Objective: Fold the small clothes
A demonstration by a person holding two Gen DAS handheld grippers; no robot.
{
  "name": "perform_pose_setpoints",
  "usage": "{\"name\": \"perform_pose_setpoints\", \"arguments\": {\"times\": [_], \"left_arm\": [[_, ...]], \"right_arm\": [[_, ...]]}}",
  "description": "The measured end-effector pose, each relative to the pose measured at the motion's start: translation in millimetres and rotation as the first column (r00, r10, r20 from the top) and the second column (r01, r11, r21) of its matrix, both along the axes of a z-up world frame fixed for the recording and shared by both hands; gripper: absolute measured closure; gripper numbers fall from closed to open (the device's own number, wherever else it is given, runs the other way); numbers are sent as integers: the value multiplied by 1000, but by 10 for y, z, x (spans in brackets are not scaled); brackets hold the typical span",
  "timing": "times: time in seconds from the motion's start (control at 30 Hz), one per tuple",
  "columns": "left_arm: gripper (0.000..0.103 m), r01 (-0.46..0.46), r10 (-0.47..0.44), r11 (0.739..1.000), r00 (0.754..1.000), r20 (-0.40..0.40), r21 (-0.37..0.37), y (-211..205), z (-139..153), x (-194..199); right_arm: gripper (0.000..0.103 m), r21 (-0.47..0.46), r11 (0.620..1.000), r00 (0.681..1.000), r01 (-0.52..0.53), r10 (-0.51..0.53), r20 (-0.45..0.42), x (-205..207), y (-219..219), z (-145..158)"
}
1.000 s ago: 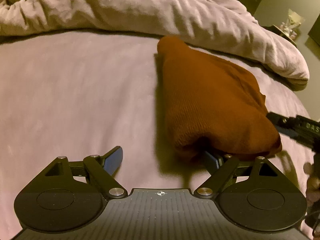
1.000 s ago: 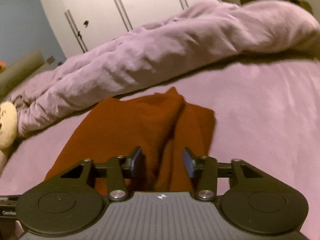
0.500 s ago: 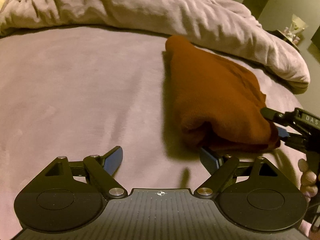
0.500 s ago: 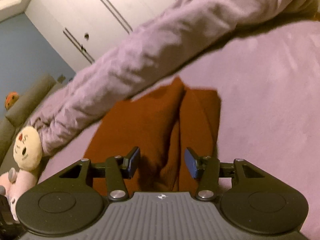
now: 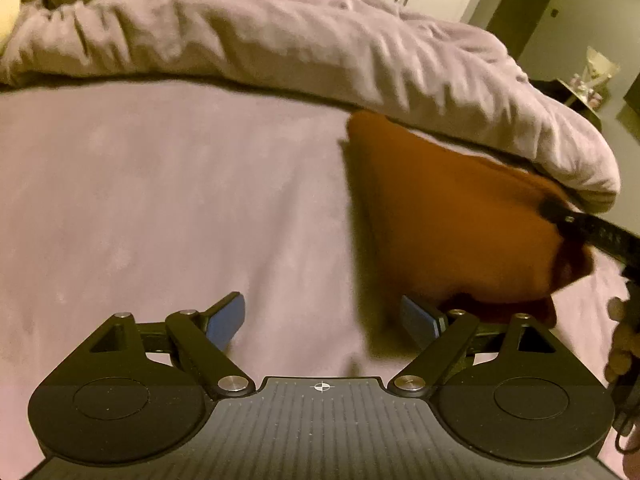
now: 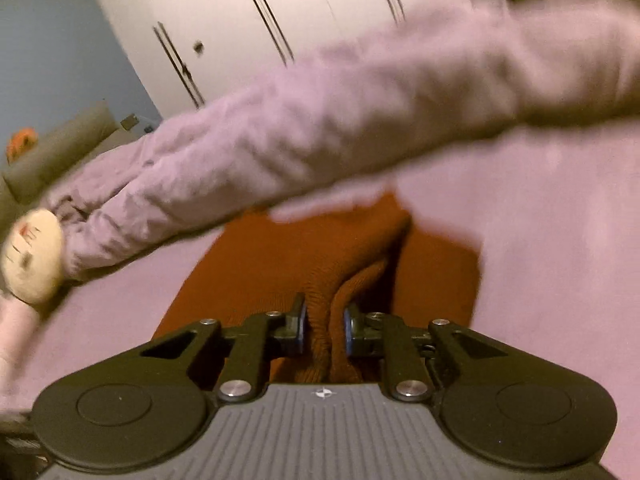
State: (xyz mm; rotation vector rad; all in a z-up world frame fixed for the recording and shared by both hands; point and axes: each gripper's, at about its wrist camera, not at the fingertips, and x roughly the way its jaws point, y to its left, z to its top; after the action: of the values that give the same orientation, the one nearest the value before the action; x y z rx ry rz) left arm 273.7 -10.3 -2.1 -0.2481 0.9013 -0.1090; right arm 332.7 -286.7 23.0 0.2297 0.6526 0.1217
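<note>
In the left wrist view the left gripper (image 5: 322, 318) is spread wide with nothing between its fingers, above the bed (image 5: 160, 200); the garment (image 5: 448, 216) lies against the duvet (image 5: 320, 44). In the right wrist view the right gripper (image 6: 325, 326) has just closed, pinching a garment (image 6: 280, 264) fold.

Right gripper (image 6: 325, 330) pinching rust-brown garment (image 6: 280, 264)
</note>
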Motion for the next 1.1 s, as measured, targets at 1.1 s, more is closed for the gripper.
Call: {"name": "perform_pose_setpoints", "arguments": {"times": [1.1], "left_arm": [[12, 15, -15, 1000, 1000, -25, -11, -10, -66, 327]], "right_arm": [[90, -163, 941, 955, -297, 294, -41, -260, 635, -502]]}}
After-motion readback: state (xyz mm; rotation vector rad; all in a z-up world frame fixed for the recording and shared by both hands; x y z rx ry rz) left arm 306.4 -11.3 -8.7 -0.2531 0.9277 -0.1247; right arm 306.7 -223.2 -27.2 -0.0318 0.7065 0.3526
